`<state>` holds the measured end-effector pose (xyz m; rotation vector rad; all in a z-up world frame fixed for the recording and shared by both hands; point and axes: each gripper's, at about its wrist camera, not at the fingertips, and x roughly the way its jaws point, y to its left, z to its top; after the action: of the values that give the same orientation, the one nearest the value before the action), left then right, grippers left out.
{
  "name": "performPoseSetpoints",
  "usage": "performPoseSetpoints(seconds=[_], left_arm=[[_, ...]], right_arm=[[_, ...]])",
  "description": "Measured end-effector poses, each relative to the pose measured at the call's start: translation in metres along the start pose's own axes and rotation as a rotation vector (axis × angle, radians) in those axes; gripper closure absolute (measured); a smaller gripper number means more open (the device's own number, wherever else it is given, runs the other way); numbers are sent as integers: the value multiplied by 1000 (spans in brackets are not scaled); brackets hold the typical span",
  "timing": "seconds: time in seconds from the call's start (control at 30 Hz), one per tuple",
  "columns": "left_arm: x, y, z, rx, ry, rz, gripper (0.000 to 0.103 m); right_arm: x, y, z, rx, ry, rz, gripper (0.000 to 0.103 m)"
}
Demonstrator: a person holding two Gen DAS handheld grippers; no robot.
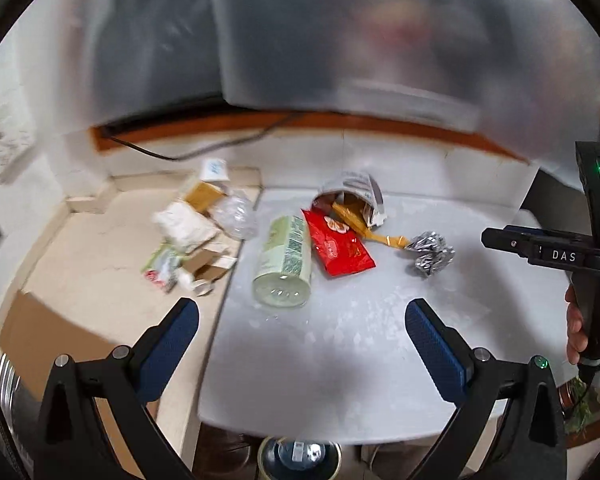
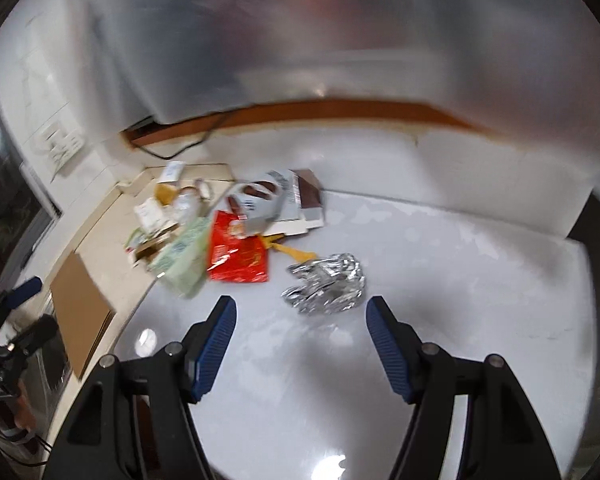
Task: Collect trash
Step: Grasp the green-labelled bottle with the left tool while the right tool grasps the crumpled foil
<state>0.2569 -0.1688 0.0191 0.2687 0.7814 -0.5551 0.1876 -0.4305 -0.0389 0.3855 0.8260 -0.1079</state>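
Trash lies on a white table [image 1: 340, 360]. A pale green bottle [image 1: 285, 266] lies on its side next to a red wrapper [image 1: 338, 246], a yellow wrapper [image 1: 364, 226], a torn box [image 1: 352, 190] and a crumpled foil ball [image 1: 430, 254]. My left gripper [image 1: 302, 328] is open and empty, just short of the bottle. My right gripper [image 2: 300, 312] is open and empty, with the foil ball [image 2: 326, 288] just beyond its tips. The red wrapper [image 2: 240, 254] and green bottle [image 2: 182, 258] lie to its left. The right gripper's body [image 1: 540, 250] shows at the right of the left wrist view.
A beige counter [image 1: 92, 256] on the left holds a pile of paper and plastic scraps [image 1: 196, 232] and a brown cardboard sheet [image 1: 52, 344]. A white wall and a wooden ledge [image 1: 300, 120] with a black cable run behind. A round tin [image 1: 300, 458] sits below the table's front edge.
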Motion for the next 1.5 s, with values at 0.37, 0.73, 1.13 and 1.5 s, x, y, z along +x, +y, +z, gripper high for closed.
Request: performPoseSetpoints(seconds=[0.37, 0.73, 1.13, 1.5], left_arm=[[133, 14, 42, 21, 188, -41, 8], [199, 27, 38, -16, 291, -46, 23], [229, 35, 30, -54, 344, -51, 36], [203, 29, 15, -73, 244, -52, 40]], right_arm=[[92, -20, 11, 15, 108, 50, 35], [101, -19, 13, -18, 106, 82, 33], [118, -17, 12, -36, 159, 81, 26], [99, -9, 2, -46, 90, 97, 46]])
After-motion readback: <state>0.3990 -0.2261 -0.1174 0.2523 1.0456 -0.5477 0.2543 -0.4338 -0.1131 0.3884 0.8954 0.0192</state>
